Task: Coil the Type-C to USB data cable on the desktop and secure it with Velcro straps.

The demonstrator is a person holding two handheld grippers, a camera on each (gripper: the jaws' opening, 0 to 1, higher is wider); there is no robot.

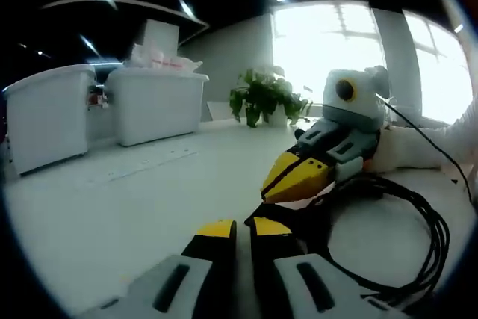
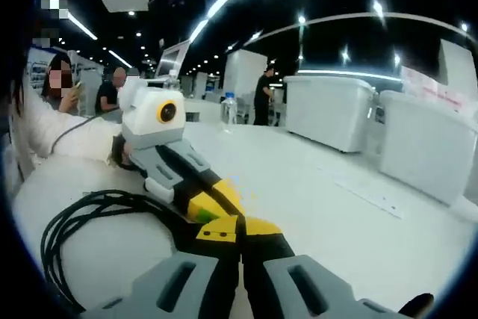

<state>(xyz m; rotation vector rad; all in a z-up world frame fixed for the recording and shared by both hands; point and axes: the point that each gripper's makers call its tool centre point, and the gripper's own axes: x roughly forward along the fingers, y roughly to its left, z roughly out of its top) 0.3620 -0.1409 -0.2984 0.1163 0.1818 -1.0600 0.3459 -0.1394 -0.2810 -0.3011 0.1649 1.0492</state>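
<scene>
The black data cable lies in loose loops on the white desktop; in the right gripper view the cable loops lie at the left. Their gathered strands run to my left gripper, whose yellow-tipped jaws are shut on them. My right gripper comes in from the right, shut, its tips just above those strands. In the right gripper view my right gripper is shut, with the left gripper touching its tips. A small green bit shows at the left gripper's tips. What the right jaws pinch is hidden.
Large white bins and a potted plant stand at the back of the desktop. A person's white sleeve rests behind the cable. More white bins and several people are in the background.
</scene>
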